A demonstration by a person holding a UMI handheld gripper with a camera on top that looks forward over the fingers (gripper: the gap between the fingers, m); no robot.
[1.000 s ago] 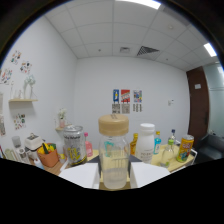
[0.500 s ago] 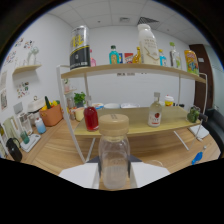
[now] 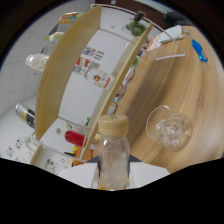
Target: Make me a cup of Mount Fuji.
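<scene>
My gripper [image 3: 114,172] pinches a clear bottle [image 3: 113,155], tilted. A glass [image 3: 170,130] of ice stands on the table [image 3: 200,90] just beyond. The shelf [image 3: 80,70] is behind.

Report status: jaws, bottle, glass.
Gripper jaws shut on capped clear bottle, view rolled sideways. Glass with ice on wooden table, just ahead beside bottle. Cap on; nothing between bottle and glass.
</scene>
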